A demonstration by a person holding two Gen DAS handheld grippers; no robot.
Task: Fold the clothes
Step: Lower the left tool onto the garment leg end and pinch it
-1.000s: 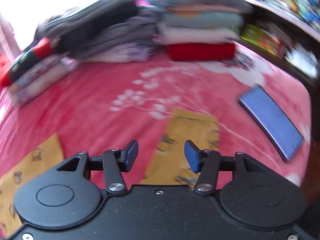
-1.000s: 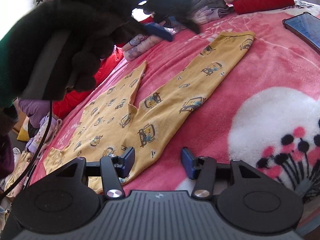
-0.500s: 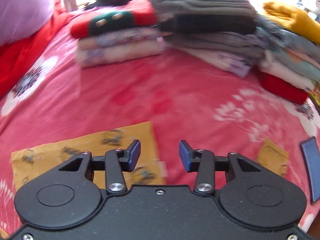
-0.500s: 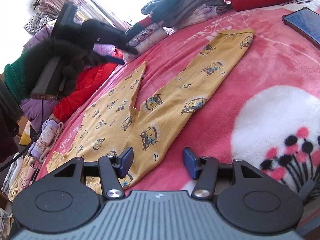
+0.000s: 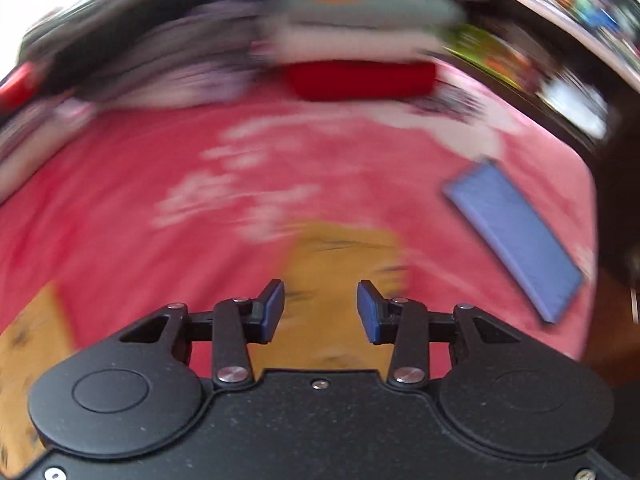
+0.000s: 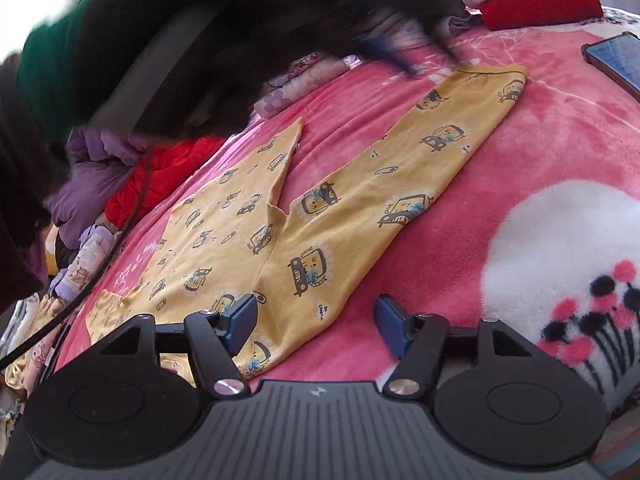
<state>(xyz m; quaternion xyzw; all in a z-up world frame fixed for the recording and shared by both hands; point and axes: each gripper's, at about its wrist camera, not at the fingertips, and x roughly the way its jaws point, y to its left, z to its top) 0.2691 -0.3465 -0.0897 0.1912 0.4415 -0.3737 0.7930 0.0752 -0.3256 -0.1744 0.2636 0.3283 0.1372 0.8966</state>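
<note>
pants (image 6: 320,216) flat, unfolded | stacks (image 6: 536,4) done at 1 o'clock | our left gripper (image 5: 320,312) apart, empty | right gripper (image 6: 316,326) apart, empty

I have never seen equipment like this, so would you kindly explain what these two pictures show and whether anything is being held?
There is no robot here: a person holds a pair of hand-held tongs in each hand, and each has a camera looking forward past its two blue pads. One picture comes from the left tongs, the other from the right tongs. Both are open and hold nothing. Spread flat on the pink blanket are yellow trousers with a cartoon print. The left view is blurred and looks down one trouser leg. A phone lies on the blanket to the right, and stacks of folded clothes sit at the far edge. The dark shape in the right view is the person's sleeve.
</note>
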